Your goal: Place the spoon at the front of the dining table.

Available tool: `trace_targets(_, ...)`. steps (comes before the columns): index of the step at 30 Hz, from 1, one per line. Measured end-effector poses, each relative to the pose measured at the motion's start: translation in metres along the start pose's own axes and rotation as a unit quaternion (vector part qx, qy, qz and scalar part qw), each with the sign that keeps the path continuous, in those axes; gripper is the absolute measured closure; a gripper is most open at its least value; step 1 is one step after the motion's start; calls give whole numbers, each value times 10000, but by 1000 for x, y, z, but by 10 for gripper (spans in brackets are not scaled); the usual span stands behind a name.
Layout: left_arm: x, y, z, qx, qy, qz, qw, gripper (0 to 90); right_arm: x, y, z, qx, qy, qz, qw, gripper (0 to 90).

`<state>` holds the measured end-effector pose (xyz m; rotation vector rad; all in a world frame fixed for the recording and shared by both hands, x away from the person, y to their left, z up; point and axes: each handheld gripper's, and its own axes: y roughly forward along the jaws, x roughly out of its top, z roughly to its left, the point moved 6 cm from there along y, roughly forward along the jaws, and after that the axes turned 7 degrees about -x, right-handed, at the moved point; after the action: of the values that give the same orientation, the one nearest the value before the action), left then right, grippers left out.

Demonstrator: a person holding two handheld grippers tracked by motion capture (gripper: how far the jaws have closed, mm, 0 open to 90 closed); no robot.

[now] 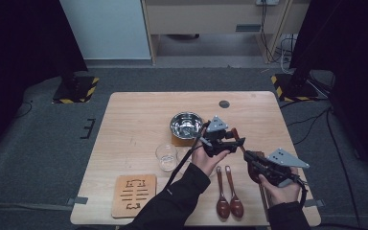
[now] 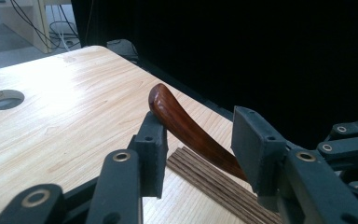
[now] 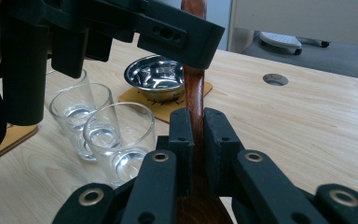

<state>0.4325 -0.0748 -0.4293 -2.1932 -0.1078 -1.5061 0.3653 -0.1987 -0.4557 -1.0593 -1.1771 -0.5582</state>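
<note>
Clamping a brown wooden spoon (image 3: pixel 195 100), the right gripper (image 3: pixel 194 135) has its two black jaws pressed tight against the handle, which rises straight up between them in the right gripper view. In the high view this right gripper (image 1: pixel 255 160) sits in the person's right hand near the table's front right part, and the spoon (image 1: pixel 238 139) slants from it up toward the left gripper (image 1: pixel 230 139).

The left gripper (image 2: pixel 196 140) has its jaws apart around the spoon's handle end (image 2: pixel 182 123): one pad touches the handle from the side, the other stands clear of it, so the grip is not closed. The handle tip pokes out beyond those pads, above the table (image 2: pixel 51 116).

Taking the held spoon as the landmark: just beneath it in the left gripper view lies a dark ribbed mat (image 2: pixel 214 184). Toward the person from it, two more spoons (image 1: pixel 229 194) lie side by side, bowls nearest the table's front edge. To its left stands a steel bowl (image 1: pixel 186 124) on an orange coaster (image 1: pixel 176 140), and nearer the person, also left of the spoon, clear glasses (image 1: pixel 166 156); the right gripper view shows two glasses (image 3: pixel 116 140) close together. Farther left and toward the front edge lies a cut-out wooden trivet (image 1: pixel 134 195). Beyond the spoon, a round hole (image 1: pixel 224 104) sits in the table (image 1: pixel 134 120).
</note>
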Motion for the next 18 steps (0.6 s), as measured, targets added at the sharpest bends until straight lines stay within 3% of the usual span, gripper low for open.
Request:
trace_targets(7,0,-1,0,28,24,15,10000,610,0,0,0,2,-6,0,10000,823)
trace_targets(18,-2,2,-1,-15,-9,39,10000,609,0,0,1,21,-31,-24,10000,823)
